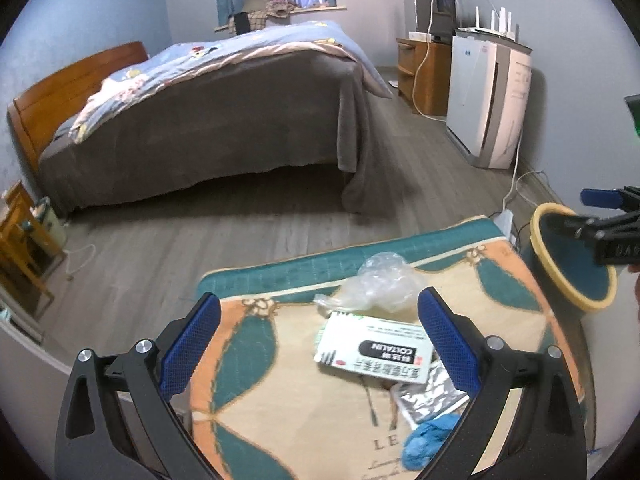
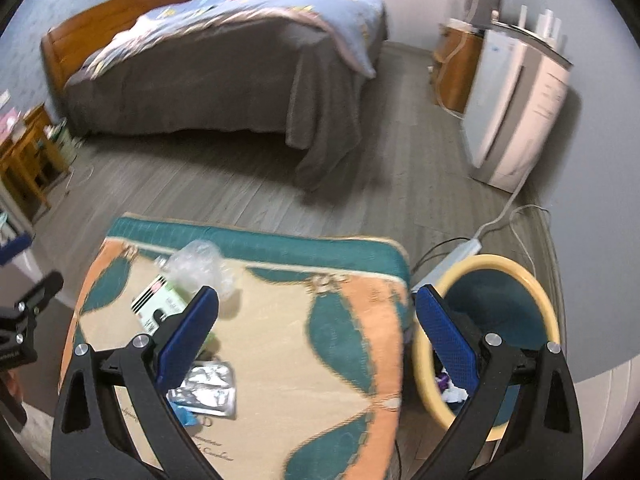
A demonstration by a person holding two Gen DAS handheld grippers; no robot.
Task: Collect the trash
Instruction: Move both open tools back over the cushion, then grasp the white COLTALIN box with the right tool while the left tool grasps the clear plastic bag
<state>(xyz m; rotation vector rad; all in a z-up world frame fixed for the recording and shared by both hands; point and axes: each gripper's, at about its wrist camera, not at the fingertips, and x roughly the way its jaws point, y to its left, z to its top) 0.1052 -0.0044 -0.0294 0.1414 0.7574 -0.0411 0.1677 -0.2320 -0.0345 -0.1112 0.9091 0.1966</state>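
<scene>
Left hand-held gripper [image 1: 318, 344] hangs wide open, empty, above the medicine box [image 1: 374, 350] at lower centre on the patterned worktop [image 1: 260, 400]; crumpled plastic [image 1: 380, 282] lies just beyond. Right hand-held gripper [image 2: 316, 340], also wide, holds nothing beside the bin [image 2: 486, 340].

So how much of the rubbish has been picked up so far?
Some is done: the yellow-rimmed bin beside the table already holds a few scraps at the bottom. Nothing is in hand: the left claw and right claw are both open. Left on the tablecloth: a crumpled clear plastic bag, a medicine box, a foil packet and a blue wad.
</scene>
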